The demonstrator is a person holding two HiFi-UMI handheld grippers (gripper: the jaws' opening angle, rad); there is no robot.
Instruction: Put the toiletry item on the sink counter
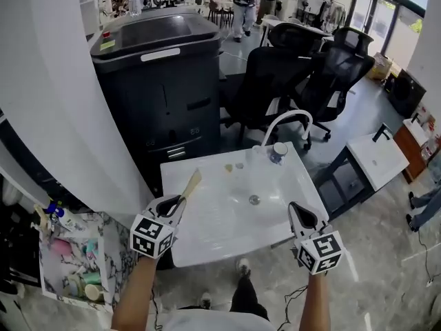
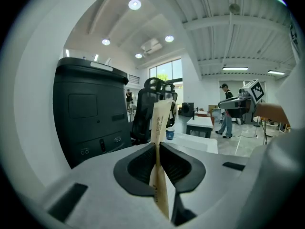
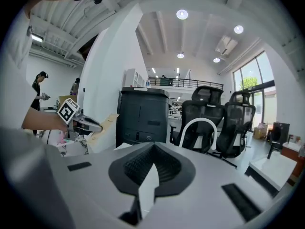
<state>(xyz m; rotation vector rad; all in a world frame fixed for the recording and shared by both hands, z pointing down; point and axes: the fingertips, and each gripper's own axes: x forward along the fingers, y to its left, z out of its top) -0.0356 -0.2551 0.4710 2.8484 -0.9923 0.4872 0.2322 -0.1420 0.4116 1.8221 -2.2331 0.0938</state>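
A white square sink (image 1: pixel 207 236) with a curved white tap (image 1: pixel 284 118) stands in the middle of the floor. Over its left edge the left gripper (image 1: pixel 180 201) pinches a thin, flat tan paper packet (image 1: pixel 192 183) by its lower end, the jaws pressed on both of its faces. The packet points up and away over the sink's left side, held in the air and not lying on the counter. At the sink's front right corner the right gripper (image 1: pixel 293 208) has its jaws pressed together with nothing between them. On the sink's back rim, beside the tap, stands a small clear bottle with a blue label (image 1: pixel 278 152). Behind the sink's left corner rises a big dark grey machine (image 1: pixel 158 81), and left of the sink lies a marble-patterned tray (image 1: pixel 110 223) of toiletries.
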